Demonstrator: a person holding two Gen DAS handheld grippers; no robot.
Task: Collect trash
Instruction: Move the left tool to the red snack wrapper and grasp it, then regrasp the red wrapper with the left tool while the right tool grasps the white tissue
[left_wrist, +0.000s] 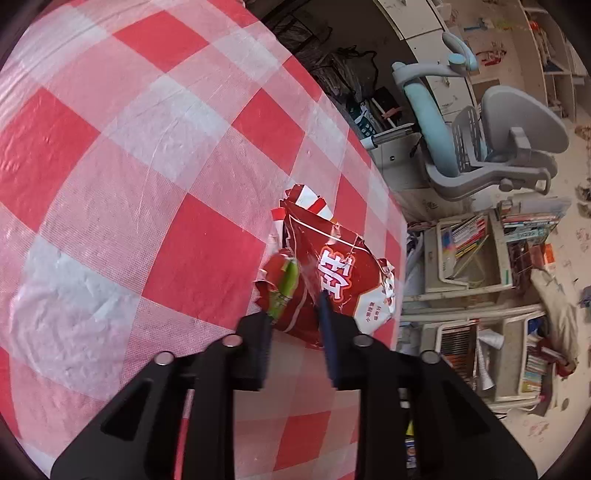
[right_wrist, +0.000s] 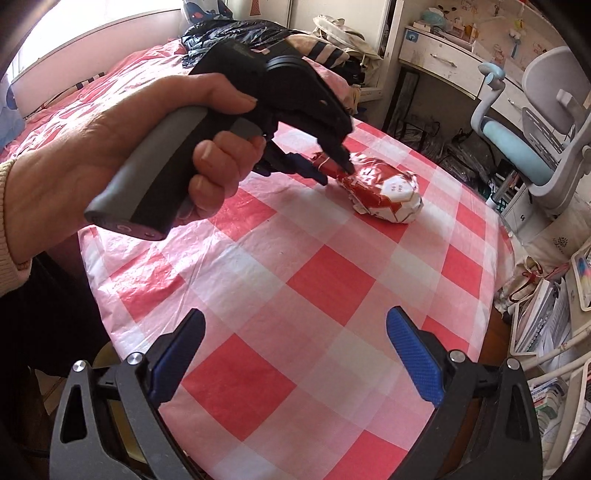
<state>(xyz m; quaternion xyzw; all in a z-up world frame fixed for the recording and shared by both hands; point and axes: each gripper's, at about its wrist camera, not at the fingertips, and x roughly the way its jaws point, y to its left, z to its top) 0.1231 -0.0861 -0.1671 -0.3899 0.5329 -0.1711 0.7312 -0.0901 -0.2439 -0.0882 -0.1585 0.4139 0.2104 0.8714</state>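
- The round desk (right_wrist: 295, 280), covered by a red-and-white checked plastic cloth, is being used as the work surface; nothing else is seen lying on it.
- The crumpled red-and-white foil snack bag (right_wrist: 384, 192) is being kept near the desk's far edge, just short of the drop toward the grey-and-blue office chair (right_wrist: 532, 122).
- The left gripper (right_wrist: 341, 166) is being steered by a bare hand (right_wrist: 122, 147) wrapped round the grey handle, pointed downward onto the bag's near end; its jaws are being drawn close together on a fold of the wrapper.
- The right gripper (right_wrist: 295, 354) is being held low over the near side of the desk, blue pads spread wide and empty.
- Judged risk: only a thin crease is being pinched, so the slick foil could be slipping free on lifting.
- A sideways tug could be pushing the bag off the edge, or dragging the loose cloth along with it.
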